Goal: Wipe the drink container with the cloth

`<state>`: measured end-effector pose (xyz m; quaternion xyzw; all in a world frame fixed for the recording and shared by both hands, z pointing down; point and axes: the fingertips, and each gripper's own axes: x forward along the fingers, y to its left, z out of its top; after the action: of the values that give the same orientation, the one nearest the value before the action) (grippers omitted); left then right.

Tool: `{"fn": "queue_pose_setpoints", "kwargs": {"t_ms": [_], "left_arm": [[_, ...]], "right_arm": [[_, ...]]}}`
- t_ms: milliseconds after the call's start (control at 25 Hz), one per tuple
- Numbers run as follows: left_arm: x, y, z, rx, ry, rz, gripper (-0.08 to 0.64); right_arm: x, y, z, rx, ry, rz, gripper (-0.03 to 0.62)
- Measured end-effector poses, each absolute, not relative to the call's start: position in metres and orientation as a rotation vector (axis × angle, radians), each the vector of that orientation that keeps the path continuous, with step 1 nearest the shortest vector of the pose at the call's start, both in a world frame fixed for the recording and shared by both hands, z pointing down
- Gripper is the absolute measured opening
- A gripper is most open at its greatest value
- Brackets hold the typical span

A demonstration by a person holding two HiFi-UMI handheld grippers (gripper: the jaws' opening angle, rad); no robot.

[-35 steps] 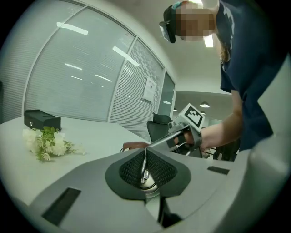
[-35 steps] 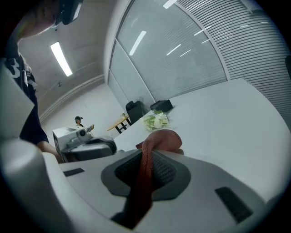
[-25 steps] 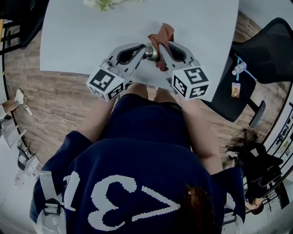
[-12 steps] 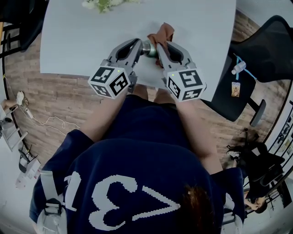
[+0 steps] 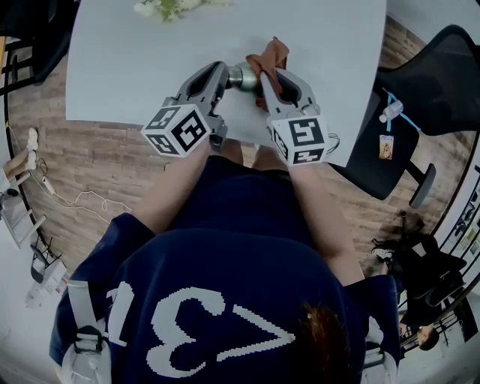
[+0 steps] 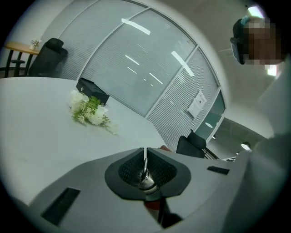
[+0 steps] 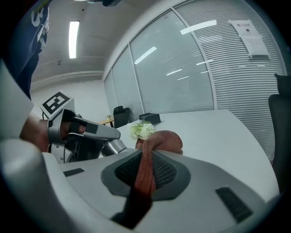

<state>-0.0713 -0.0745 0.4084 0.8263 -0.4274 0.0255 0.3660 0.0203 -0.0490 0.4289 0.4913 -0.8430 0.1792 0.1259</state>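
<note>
The drink container (image 5: 241, 76) is a small metal vessel held just above the white table (image 5: 127, 67). My left gripper (image 5: 224, 73) is shut on its narrow metal top (image 6: 146, 181), which sits pinched between the dark pads. The rust-brown cloth (image 5: 269, 55) bunches against the container's right side. My right gripper (image 5: 264, 75) is shut on that cloth (image 7: 158, 142), a strip of it running back through the jaws. In the right gripper view the container (image 7: 116, 146) shows as a silver cylinder sticking out of the left gripper (image 7: 119, 135). Most of the container's body is hidden.
White flowers (image 5: 169, 6) lie at the table's far edge, with a black box (image 6: 92, 90) behind them. A black office chair (image 5: 439, 79) stands right of the table, with more chairs by the glass wall. The person's body fills the near foreground.
The left gripper has rolled, turning its marker cube, and shifted slightly away along the table with the container. The right gripper and cloth have barely moved.
</note>
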Motion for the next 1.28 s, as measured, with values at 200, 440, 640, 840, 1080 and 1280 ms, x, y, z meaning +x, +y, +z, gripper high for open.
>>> {"fn": "queue_pose_setpoints", "kwargs": {"t_ms": [200, 440, 640, 840, 1080, 1280], "left_arm": [[-0.064, -0.074, 0.405, 2.272, -0.897, 0.079, 0.026], [-0.052, -0.068, 0.396, 2.479, -0.801, 0.095, 0.026], [-0.047, -0.08, 0.393, 2.391, -0.948, 0.004, 0.017], [-0.055, -0.097, 0.399, 2.246, -1.078, -0.023, 0.015], [-0.068, -0.108, 0.409, 2.033, -1.16, -0.114, 0.015], [-0.071, -0.11, 0.412, 1.962, -1.181, -0.124, 0.015]], "right_arm": [[0.032, -0.055, 0.437, 1.461, -2.435, 0.543, 0.057], [0.038, -0.068, 0.441, 1.488, -2.418, 0.542, 0.057], [0.042, -0.071, 0.44, 1.537, -2.418, 0.577, 0.057], [0.024, -0.064, 0.416, 1.528, -2.526, 0.598, 0.057], [0.007, -0.061, 0.409, 1.498, -2.55, 0.463, 0.057], [0.058, -0.062, 0.457, 1.614, -2.341, 0.562, 0.057]]}}
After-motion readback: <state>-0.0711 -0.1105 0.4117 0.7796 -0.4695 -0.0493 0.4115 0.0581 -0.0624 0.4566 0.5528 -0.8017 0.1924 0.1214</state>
